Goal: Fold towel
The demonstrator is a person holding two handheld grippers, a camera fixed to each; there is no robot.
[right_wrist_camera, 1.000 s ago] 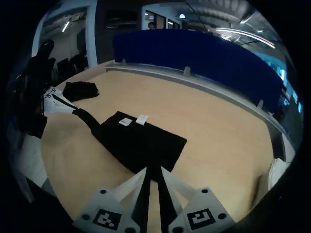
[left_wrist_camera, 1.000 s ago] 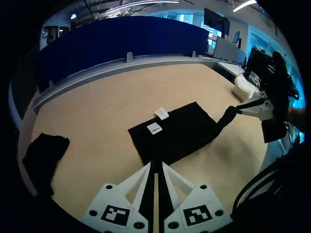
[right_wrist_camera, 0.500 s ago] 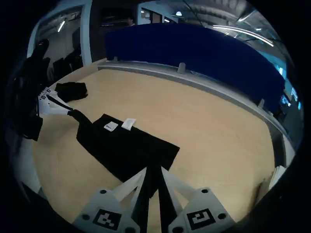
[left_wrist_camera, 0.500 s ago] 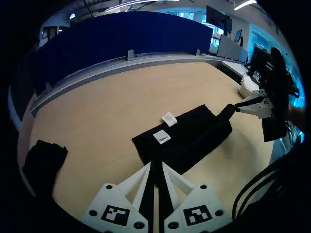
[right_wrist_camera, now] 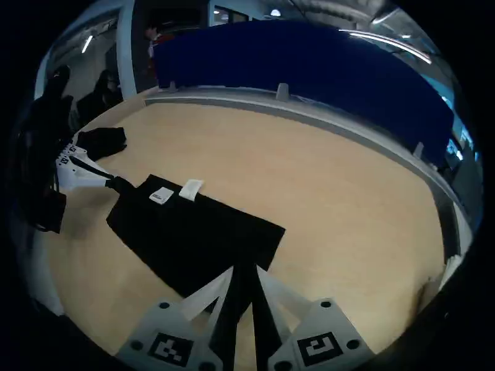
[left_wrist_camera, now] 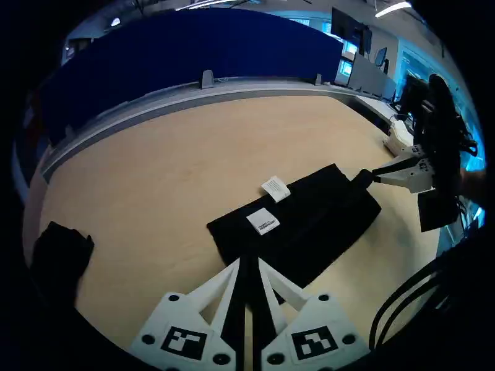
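Black towel (left_wrist_camera: 315,213) lies flat mid-bench (left_wrist_camera: 154,167) as a long rectangle; one white tag (left_wrist_camera: 263,221) on top, another (left_wrist_camera: 275,188) poking out on the side toward bench's far edge; L tool (left_wrist_camera: 247,263) has fingers pressed together, pinching a towel corner; R tool (right_wrist_camera: 243,269) likewise squeezed onto the corner at towel's other end; crumpled dark cloth (left_wrist_camera: 59,253) sits by bench's edge on L tool's side, well apart from towel; blue partition (left_wrist_camera: 185,49) runs along bench's far edge.
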